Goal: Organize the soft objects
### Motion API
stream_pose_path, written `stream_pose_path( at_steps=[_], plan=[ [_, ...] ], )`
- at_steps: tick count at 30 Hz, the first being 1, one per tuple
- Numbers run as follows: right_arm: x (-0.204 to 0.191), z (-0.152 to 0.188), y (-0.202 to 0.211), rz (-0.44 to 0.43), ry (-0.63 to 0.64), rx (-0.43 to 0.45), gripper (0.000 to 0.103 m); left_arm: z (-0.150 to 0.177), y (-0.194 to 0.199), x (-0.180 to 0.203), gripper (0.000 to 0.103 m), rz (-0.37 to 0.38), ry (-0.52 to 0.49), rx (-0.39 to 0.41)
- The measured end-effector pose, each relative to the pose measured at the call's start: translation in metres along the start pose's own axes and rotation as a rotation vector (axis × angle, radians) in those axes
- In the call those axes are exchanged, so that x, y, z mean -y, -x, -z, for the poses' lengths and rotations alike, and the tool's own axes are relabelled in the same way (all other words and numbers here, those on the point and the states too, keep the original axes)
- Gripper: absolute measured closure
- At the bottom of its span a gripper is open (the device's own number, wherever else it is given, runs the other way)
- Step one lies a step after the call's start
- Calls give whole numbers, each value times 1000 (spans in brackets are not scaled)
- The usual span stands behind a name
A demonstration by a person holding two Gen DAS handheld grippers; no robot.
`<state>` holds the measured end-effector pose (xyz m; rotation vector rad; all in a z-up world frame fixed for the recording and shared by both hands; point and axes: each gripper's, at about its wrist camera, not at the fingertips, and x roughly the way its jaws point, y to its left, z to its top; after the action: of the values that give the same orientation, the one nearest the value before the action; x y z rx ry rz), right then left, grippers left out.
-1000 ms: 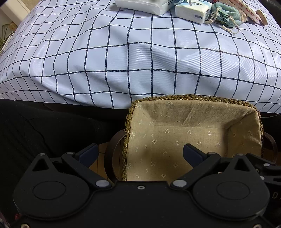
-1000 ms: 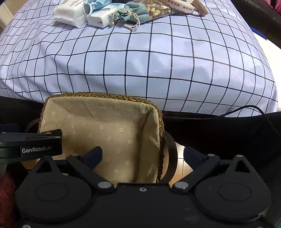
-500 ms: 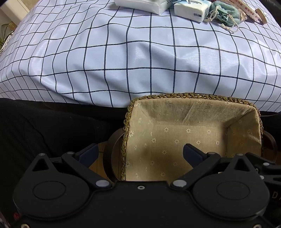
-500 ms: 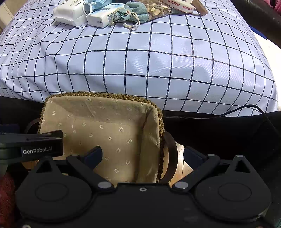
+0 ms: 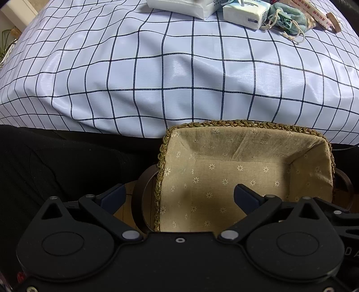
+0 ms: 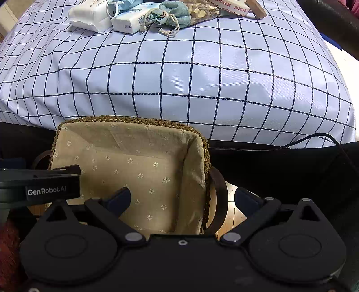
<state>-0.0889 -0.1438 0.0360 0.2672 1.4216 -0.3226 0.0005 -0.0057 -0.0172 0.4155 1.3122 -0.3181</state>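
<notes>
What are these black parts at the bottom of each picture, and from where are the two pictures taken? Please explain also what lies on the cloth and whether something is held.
The black parts are two hand-held grippers; a person carries one in each hand. Each has a camera that looks forward along its two fingers.

One picture comes from the left gripper, the other from the right gripper. Both are open and hold nothing.

Each straddles one side of a woven basket with a flowered cloth lining; nothing shows inside it. It sits lower than the table's near edge.

Beyond lies a checked tablecloth. At its far end are two white soft packs, a teal drawstring pouch and a clear bag of dried slices.
</notes>
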Motion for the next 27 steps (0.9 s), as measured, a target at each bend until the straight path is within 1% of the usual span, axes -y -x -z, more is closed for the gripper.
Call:
stream_pose_path(
  at_steps=[7, 10, 12, 14, 17, 19, 21, 23, 25, 27],
  plan=[
    [-1, 0, 0, 0, 2, 1, 3, -3, 7, -5, 4, 21, 12, 25],
    [-1, 2, 1, -8, 3, 13, 3, -7, 12, -7, 4, 35, 14, 54],
    [1, 0, 3, -12, 1, 32, 3, -11, 17, -7, 4, 31, 6, 84],
    [4, -2, 8, -13, 5, 76, 3, -17, 22, -9, 4, 34, 1, 113],
    [4, -7, 16, 12, 31, 159, 3, -29, 28, -12, 6, 45, 3, 159],
    [7, -14, 23, 31, 50, 235, 4, -41, 33, -14, 7, 61, -1, 183],
    [13, -25, 28, 24, 49, 286, 4, -54, 36, -15, 7, 62, -10, 213],
    [22, -40, 31, 3, 30, 316, 6, -66, 35, -16, 7, 58, -20, 236],
    [31, -55, 32, -13, 9, 338, 10, -81, 34, -17, 8, 56, -27, 254],
    [40, -73, 33, -23, -8, 378, 10, -99, 32, -19, 8, 61, -35, 270]
  ],
)
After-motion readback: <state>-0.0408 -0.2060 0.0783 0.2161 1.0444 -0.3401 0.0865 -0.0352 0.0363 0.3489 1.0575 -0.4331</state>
